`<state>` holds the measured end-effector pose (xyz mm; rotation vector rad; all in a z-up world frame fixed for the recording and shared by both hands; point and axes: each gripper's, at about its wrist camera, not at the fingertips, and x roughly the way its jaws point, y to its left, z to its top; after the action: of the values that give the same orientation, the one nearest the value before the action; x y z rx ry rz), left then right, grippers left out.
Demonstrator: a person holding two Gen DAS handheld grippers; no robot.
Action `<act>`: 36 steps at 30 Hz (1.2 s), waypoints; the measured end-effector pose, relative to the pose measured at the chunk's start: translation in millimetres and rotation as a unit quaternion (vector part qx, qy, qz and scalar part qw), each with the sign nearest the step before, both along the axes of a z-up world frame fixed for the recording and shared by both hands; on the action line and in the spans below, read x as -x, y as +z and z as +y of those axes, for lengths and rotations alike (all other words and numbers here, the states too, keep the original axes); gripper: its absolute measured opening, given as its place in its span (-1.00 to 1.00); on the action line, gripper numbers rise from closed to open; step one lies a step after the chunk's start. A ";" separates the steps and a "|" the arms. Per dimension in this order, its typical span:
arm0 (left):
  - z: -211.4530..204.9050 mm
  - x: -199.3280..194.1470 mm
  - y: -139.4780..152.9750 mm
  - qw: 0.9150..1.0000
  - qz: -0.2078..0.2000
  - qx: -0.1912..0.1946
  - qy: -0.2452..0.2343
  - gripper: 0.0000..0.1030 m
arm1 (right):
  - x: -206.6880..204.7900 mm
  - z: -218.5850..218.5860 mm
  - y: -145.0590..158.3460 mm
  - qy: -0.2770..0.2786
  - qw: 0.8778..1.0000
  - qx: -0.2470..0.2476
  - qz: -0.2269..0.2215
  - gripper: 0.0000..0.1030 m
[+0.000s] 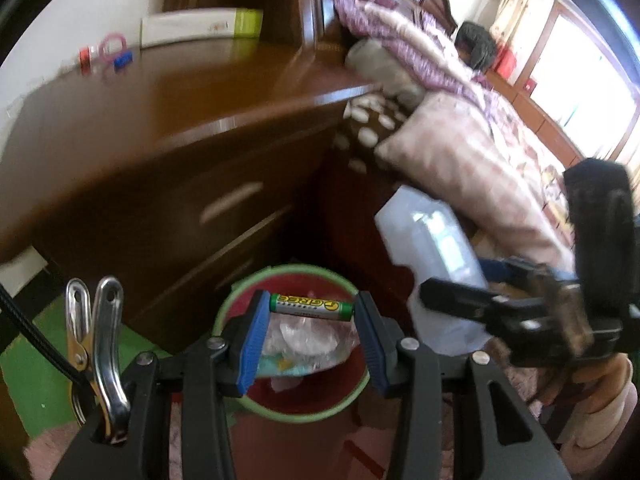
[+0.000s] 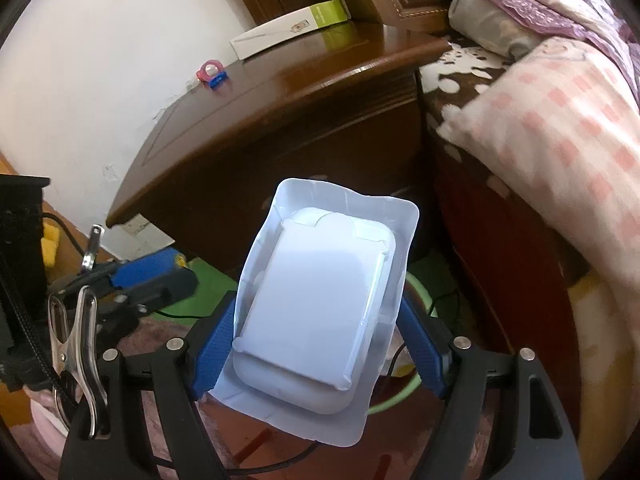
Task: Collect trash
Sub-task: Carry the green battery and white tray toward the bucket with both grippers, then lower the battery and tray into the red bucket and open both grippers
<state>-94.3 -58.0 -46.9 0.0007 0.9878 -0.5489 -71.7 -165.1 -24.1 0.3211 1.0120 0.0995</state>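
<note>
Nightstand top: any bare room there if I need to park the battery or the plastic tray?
Yes. The nightstand top is bare from its front edge back to the white box; only the pink ring and blue piece crowd the wall side. The bin below already holds wrappers.

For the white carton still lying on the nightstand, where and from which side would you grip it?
Across the narrow width of the white carton, near its green end, coming from above. It lies flat and long on the nightstand with its back close to the wall, so only the top and front are free.
</note>
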 end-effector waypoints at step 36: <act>-41.8 -24.0 -168.6 0.990 0.088 -0.106 -0.019 0.07 | -30.7 -31.9 -133.2 -0.039 0.993 -0.062 0.096 0.53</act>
<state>-70.3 -99.8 -215.5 0.1631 1.2175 -0.4821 -40.9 -196.9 -157.3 0.4908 1.1850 0.0619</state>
